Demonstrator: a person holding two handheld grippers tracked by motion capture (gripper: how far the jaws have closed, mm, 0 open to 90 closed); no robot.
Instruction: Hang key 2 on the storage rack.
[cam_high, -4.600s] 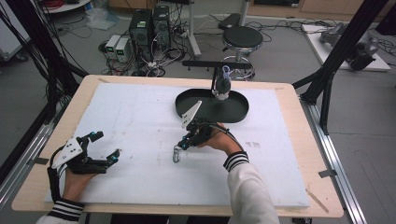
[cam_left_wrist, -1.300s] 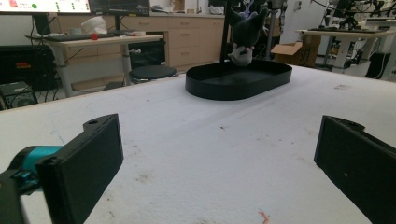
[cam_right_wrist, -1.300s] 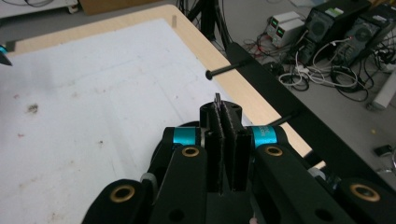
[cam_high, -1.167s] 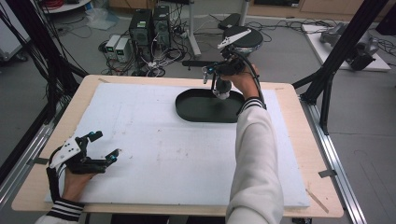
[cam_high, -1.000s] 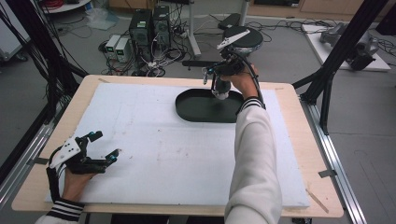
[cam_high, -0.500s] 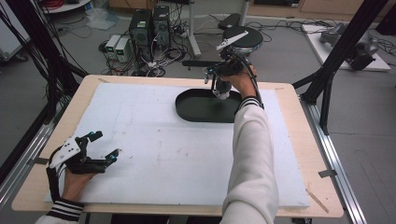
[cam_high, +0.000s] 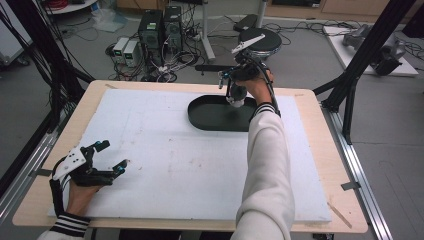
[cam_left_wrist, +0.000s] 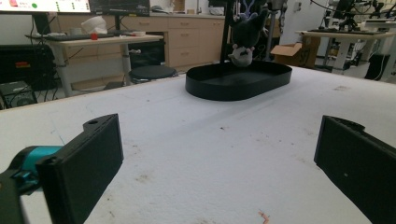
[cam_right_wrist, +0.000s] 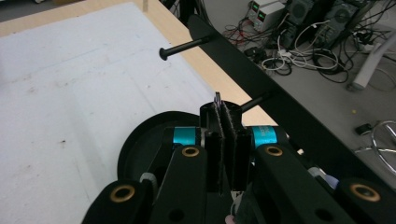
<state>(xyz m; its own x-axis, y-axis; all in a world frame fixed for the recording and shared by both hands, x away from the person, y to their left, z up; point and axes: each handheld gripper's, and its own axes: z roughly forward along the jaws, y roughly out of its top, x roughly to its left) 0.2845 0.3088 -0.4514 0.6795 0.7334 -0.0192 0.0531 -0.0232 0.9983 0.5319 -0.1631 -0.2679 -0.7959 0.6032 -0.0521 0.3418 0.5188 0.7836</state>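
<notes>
A small dark plush toy (cam_high: 235, 96) with a pale face hangs over the far side of a black oval tray (cam_high: 210, 119). My right gripper (cam_high: 233, 82) is shut on a thin part at the toy's top, and the toy dangles below the jaws. In the right gripper view the right gripper (cam_right_wrist: 223, 112) has its jaws pressed together, with a thin metal bit poking out above them and the tray (cam_right_wrist: 140, 144) beneath. From the left gripper view the toy (cam_left_wrist: 242, 46) hangs head down above the tray (cam_left_wrist: 233, 86). My left gripper (cam_high: 112, 155) rests open at the near left, holding nothing (cam_left_wrist: 215, 158).
A white foam sheet (cam_high: 190, 165) covers the wooden table (cam_high: 310, 130). A black bar (cam_right_wrist: 261, 93) with pegs runs along the far edge just behind the tray. Computers, cables and a stool stand on the floor beyond.
The right gripper went from the middle of the sheet to the tray's far side and took hold of the toy. Over the last second it has barely moved. The left gripper is still.
</notes>
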